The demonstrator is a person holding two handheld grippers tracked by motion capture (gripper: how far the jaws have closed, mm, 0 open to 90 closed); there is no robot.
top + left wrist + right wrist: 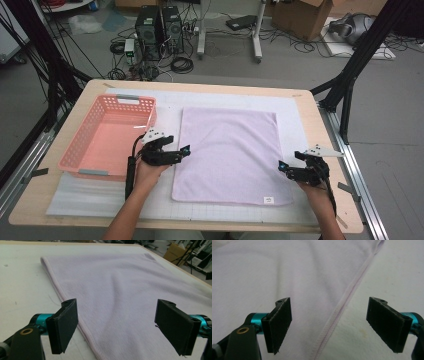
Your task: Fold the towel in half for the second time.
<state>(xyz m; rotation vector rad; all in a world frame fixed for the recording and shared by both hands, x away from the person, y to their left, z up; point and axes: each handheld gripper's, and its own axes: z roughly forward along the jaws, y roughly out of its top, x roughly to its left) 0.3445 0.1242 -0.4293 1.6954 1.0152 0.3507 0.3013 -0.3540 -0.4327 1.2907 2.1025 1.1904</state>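
Note:
A pale lilac towel (230,152) lies flat in the middle of the table, with a small white label near its front right corner. My left gripper (186,150) hovers at the towel's left edge, open, its jaws wide apart with the hemmed edge (72,312) running between them. My right gripper (283,166) is at the towel's right edge, also open; the towel's hem (342,307) passes between its two black jaws. Neither gripper's pads press on the cloth.
A pink plastic basket (80,147) stands empty at the left of the table, just beside my left hand. A white mat (300,130) covers the wooden tabletop under the towel. Beyond the table are computers, cables and a cardboard box on the floor.

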